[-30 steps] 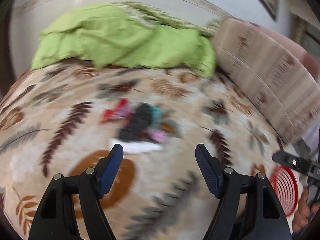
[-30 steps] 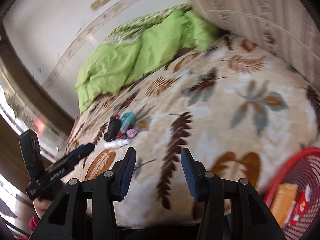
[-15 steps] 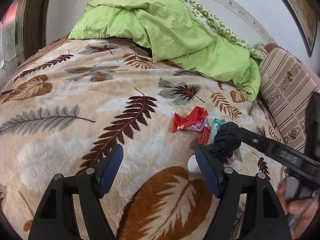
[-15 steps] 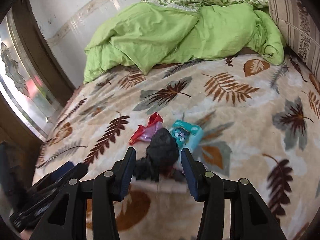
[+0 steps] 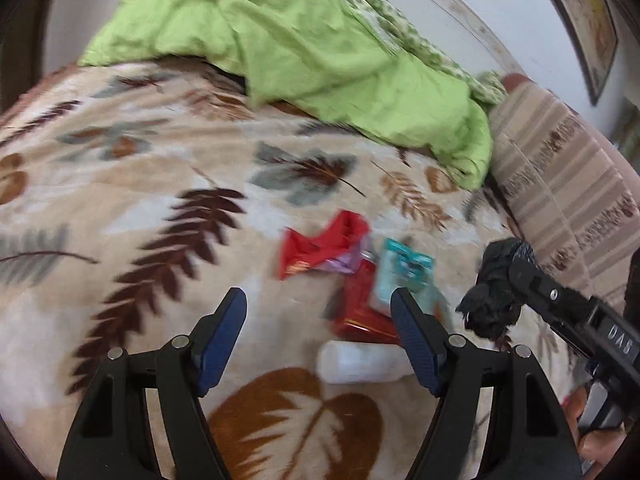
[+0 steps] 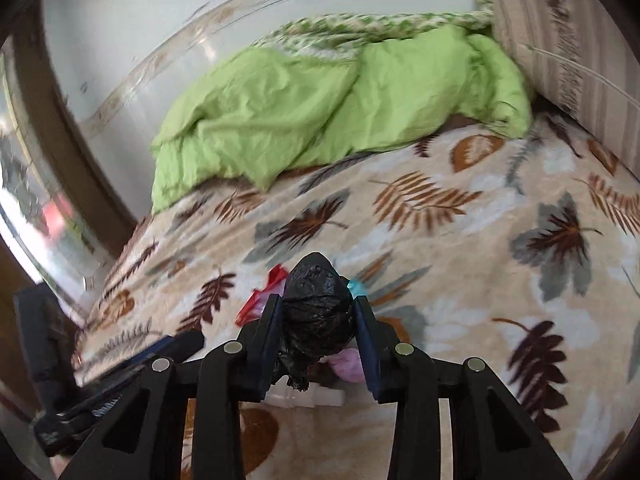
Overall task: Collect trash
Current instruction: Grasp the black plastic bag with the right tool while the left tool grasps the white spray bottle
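Leaf-patterned blanket (image 5: pixel 120 184) covers the bed; right gripper (image 6: pixel 318 320), jaws just closing, clamps a crumpled black bag (image 6: pixel 318 304); left gripper (image 5: pixel 318 320) gapes empty over blurred red wrappers (image 5: pixel 320 248), seemingly nearest, just ahead between its fingers.

Black bag (image 6: pixel 318 312) between right tongs (image 6: pixel 318 344)
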Demonstrator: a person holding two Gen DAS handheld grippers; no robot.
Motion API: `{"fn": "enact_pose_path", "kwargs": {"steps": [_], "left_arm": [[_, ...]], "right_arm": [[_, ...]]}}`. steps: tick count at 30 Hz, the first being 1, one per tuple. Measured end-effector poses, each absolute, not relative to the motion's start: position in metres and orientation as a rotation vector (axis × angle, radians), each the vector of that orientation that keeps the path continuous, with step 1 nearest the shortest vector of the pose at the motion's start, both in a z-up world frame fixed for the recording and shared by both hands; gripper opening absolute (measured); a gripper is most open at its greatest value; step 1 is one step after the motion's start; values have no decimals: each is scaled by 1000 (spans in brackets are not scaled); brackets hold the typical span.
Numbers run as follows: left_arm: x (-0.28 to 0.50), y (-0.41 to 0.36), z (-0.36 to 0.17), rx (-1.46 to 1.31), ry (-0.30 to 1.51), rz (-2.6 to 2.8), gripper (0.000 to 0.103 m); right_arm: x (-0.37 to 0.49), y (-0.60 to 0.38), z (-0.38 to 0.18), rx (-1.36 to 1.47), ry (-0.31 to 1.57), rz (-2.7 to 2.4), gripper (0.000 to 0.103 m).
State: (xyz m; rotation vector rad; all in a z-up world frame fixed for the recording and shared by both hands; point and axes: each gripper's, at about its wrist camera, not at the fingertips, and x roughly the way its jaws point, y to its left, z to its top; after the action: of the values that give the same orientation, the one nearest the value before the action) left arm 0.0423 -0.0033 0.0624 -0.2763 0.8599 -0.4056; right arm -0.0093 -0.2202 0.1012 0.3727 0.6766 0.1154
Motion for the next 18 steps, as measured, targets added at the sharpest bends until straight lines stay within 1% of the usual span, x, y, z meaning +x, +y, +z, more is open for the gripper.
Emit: {"fn": "enact_pose_path", "kwargs": {"steps": [5,8,14,18], "left_arm": [[48,-25,44,-227,938,-477,73],[42,-32,39,-218,992,-531,66],[-4,-53,46,-87,1027,-715,65],[-38,-58,63,-49,983,-881,65]], "right_arm": [[-15,-260,102,506,672,87,38],[-19,-272,106,552,661,86,38],[-32,-283,120,574,614,98,38],[-38,-287,124,581,602,110,38]]}}
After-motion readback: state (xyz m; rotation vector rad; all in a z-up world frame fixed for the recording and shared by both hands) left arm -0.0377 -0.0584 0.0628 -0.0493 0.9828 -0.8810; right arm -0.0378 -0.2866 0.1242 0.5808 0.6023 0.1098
